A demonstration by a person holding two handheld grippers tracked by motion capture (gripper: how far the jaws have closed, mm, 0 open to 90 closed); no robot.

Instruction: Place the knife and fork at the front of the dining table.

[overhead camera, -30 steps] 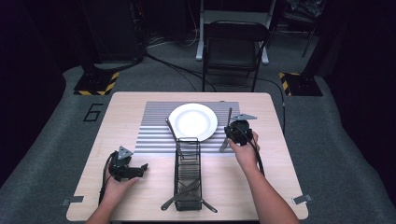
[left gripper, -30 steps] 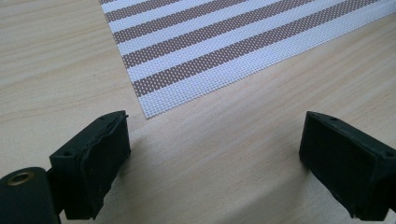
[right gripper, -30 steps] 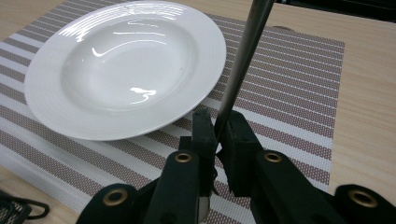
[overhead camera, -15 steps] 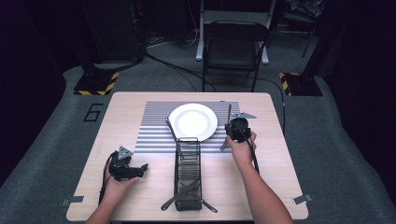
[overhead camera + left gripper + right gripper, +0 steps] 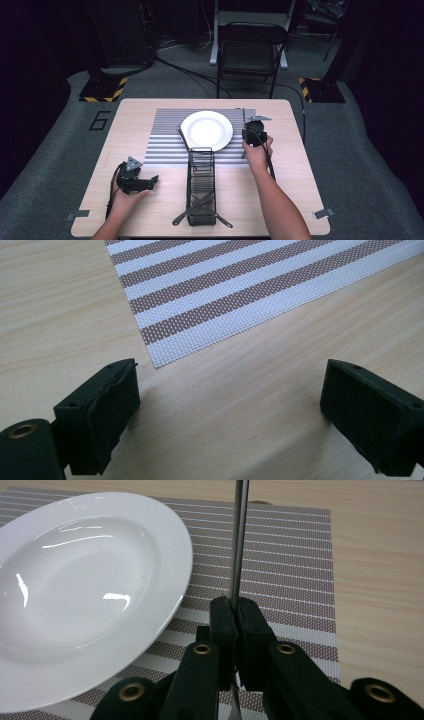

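the right gripper [image 5: 235, 612] has carried its clenched slim steel utensil [image 5: 238, 540] beside the white round plate [image 5: 90, 585]; left fingers [image 5: 107, 412] released.

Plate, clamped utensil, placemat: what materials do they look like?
Plate: likely glazed ceramic, glossy white with sharp light glints. Utensil in the right gripper: looks like polished metal, a thin silvery reflective stem. Placemat: woven mesh, probably vinyl or fabric, matte brown and white stripes with a visible weave.
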